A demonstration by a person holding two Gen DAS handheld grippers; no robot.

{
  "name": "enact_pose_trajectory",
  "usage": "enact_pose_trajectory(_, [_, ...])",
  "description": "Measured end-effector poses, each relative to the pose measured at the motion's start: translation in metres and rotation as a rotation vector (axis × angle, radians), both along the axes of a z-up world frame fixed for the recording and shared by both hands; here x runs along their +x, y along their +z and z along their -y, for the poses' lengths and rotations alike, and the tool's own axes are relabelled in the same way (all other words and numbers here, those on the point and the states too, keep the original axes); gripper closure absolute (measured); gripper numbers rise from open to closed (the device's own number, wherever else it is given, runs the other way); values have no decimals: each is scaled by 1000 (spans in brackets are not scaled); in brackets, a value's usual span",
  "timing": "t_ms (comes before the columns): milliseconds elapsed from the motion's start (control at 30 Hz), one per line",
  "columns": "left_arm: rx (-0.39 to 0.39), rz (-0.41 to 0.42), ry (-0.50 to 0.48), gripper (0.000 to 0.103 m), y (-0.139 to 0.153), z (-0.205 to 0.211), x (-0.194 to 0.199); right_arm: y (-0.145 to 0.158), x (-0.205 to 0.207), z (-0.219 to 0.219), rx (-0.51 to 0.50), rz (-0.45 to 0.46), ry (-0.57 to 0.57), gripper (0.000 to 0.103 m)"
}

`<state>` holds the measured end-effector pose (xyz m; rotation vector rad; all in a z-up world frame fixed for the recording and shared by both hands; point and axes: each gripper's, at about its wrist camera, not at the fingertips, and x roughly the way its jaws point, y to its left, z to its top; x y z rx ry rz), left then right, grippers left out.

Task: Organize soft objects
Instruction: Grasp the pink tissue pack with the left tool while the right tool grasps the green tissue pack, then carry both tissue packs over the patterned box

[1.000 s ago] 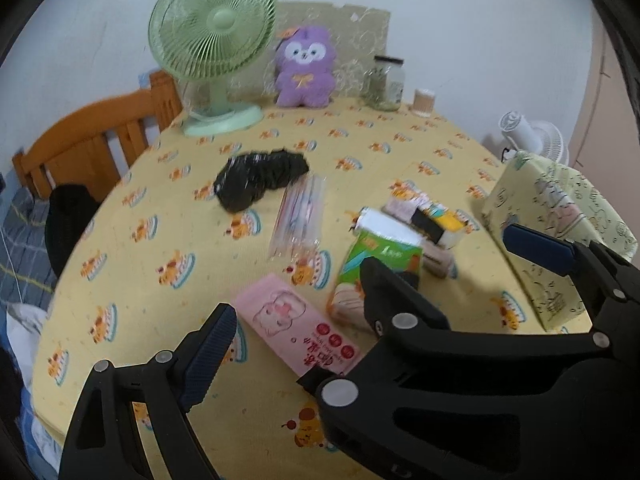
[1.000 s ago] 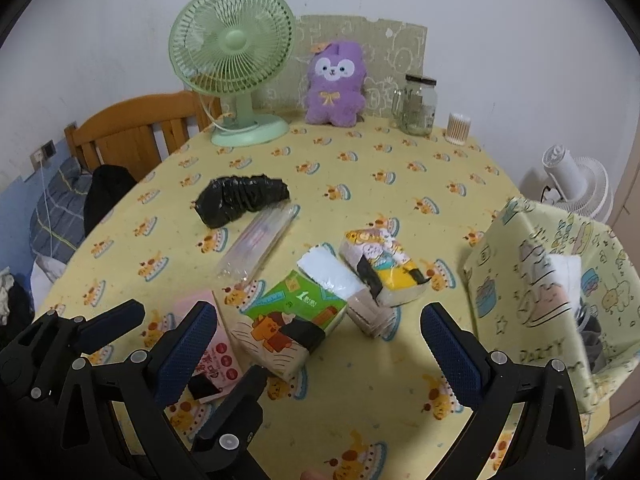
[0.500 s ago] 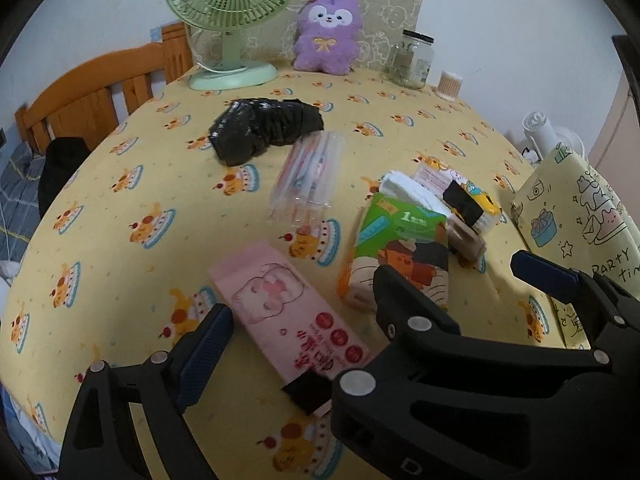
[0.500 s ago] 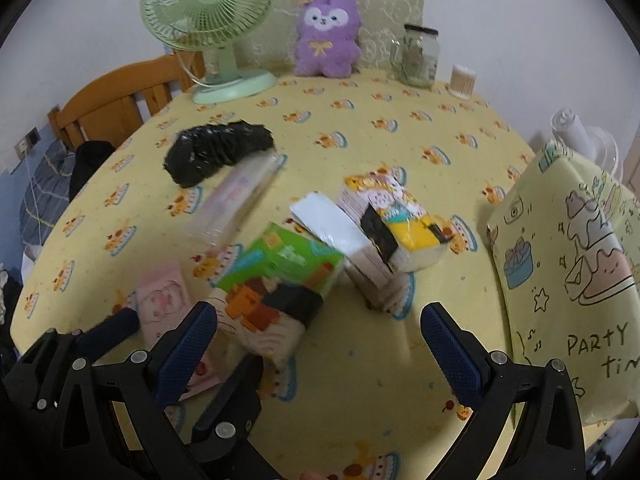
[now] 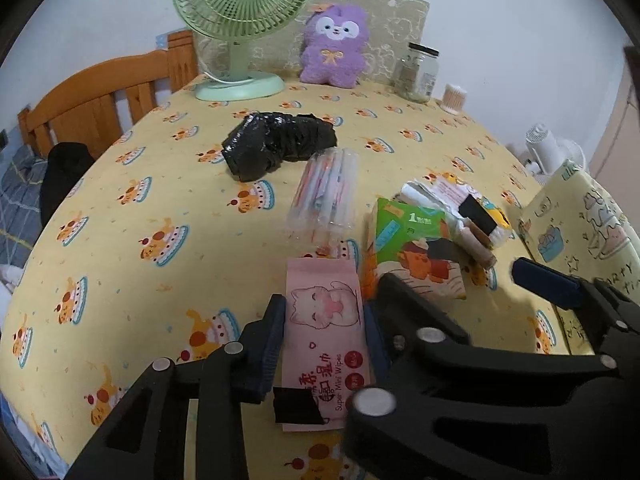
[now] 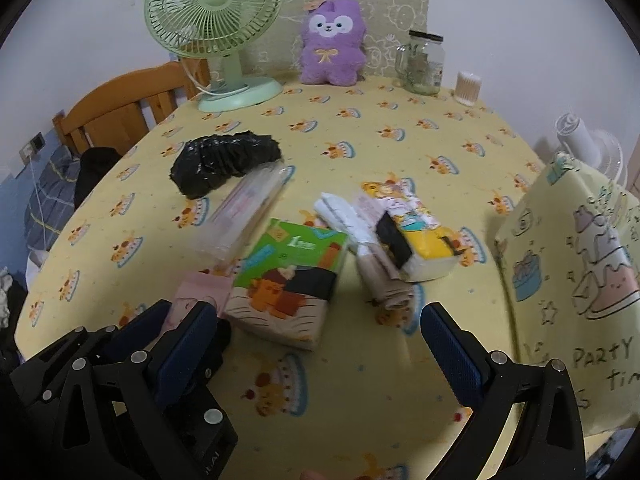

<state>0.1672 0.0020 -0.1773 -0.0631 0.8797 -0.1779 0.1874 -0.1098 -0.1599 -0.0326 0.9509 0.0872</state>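
A pink wipes pack (image 5: 324, 308) lies flat on the yellow tablecloth (image 5: 140, 208). My left gripper (image 5: 324, 344) straddles it, its jaws closing, and both blue pads touch the pack's long sides. Just right of it sits a green tissue pack (image 5: 412, 252), with a yellow-and-white tissue pack (image 6: 412, 240) and a beige bundle (image 6: 384, 280) beyond. My right gripper (image 6: 320, 352) hangs open over the cloth in front of the green tissue pack (image 6: 288, 276), nothing between its fingers. In the right wrist view the pink wipes pack (image 6: 196, 292) is mostly hidden.
A black plastic bundle (image 5: 276, 144) and a clear packet of sticks (image 5: 326, 196) lie mid-table. At the back stand a green fan (image 5: 240, 20), a purple plush (image 5: 334, 48), a glass jar (image 5: 418, 72) and a swab tub (image 5: 454, 98). A patterned bag (image 6: 580, 264) stands right, a wooden chair (image 5: 96, 100) left.
My left gripper's jaws have come together around the pink wipes pack, which lay ahead of them before. Both grippers have sunk closer to the table.
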Motion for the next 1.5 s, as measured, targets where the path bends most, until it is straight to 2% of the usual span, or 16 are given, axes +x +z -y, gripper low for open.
enact_pose_trajectory(200, [32,-5,-77,61,-1,0,5,-8,10,-12,39,-34,19,0])
enact_pose_trajectory(333, [-1,6,-34,62,-2,-8,11,-11,16,-16,60,-38,13,0])
enact_pose_trajectory(433, [5,13,-11,62,-3,-11,17,-10,23,-20,40,-27,10,0])
enact_pose_trajectory(600, [11,3,-16,63,-3,-16,23,-13,33,-23,44,-33,22,0])
enact_pose_trajectory(767, [50,7,-44,63,-4,-13,22,-21,38,-15,110,-78,-11,0])
enact_pose_trajectory(833, [52,3,-48,63,-4,-14,23,-21,38,-17,97,-79,0,1])
enact_pose_trajectory(900, [52,1,-39,63,-3,-15,22,-20,37,-16,74,-75,-23,22])
enact_pose_trajectory(933, [52,-3,-34,63,-3,-15,22,-19,36,-14,24,-69,-52,42])
enact_pose_trajectory(967, [52,-6,-32,63,-3,-15,21,-19,35,-13,6,-58,-57,49])
enact_pose_trajectory(1100, [67,-14,-35,63,-2,-11,17,-17,28,-10,17,-62,-52,51])
enact_pose_trajectory(1167, [64,-30,-44,63,-1,-8,14,-15,23,-8,61,-86,-52,50])
enact_pose_trajectory(1300, [31,-48,-66,63,1,-6,2,-12,12,-13,97,-92,25,51])
enact_pose_trajectory(1500, [30,-8,-69,63,17,0,-12,2,-2,-13,80,-59,33,50])
